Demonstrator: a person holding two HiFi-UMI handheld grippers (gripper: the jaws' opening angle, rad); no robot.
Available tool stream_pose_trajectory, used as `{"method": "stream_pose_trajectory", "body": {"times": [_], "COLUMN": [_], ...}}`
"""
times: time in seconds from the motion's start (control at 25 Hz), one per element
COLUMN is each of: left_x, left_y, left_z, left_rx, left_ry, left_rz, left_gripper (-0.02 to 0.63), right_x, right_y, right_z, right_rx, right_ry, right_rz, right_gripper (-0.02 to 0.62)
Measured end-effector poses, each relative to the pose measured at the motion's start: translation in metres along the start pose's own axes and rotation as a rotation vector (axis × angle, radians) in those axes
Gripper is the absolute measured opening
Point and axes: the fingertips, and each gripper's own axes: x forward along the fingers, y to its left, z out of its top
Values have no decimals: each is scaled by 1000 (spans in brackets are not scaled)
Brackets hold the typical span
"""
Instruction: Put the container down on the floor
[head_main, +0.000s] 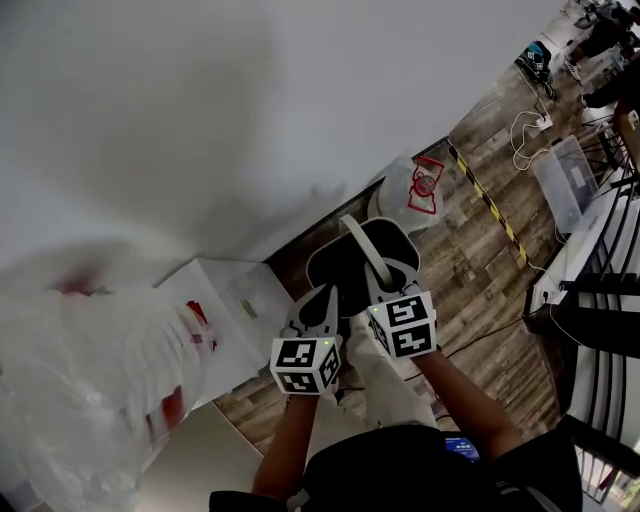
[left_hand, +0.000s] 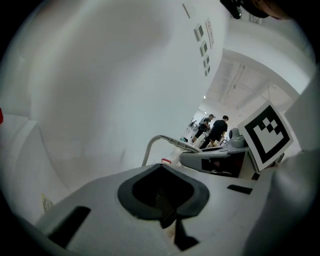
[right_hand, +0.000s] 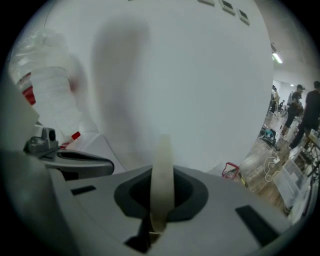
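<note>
setting the hanging container down gently
the right gripper (head_main: 386, 283) pinched the pale flat handle (head_main: 362, 248) of the dark, white-rimmed container (head_main: 335, 268), apparently above the wood-plank floor (head_main: 470, 262); the left gripper (head_main: 320, 300) sat closed, empty. best lowered level, released after contact.

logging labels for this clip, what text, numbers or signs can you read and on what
No text is legible.
Red print on the white bag: too blurred to read.
Wall plaques: too small to read.
Marker cubes: black square patterns, no letters.
</note>
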Motion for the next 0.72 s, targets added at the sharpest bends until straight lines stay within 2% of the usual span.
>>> {"method": "stream_pose_trajectory", "body": {"times": [0.44,0.72], "left_x": [9,14], "left_y": [16,27], "left_z": [-23,-43], "left_rx": [-66,-88], "left_ry": [0,-9], "left_rz": [69,95], "left_gripper": [14,14], "right_x": [20,39], "right_y": [-6,-9], "right_z": [-42,-67], "right_rx": [11,-4], "right_ry": [85,120], "right_rz": [52,54], "right_gripper": [31,32]}}
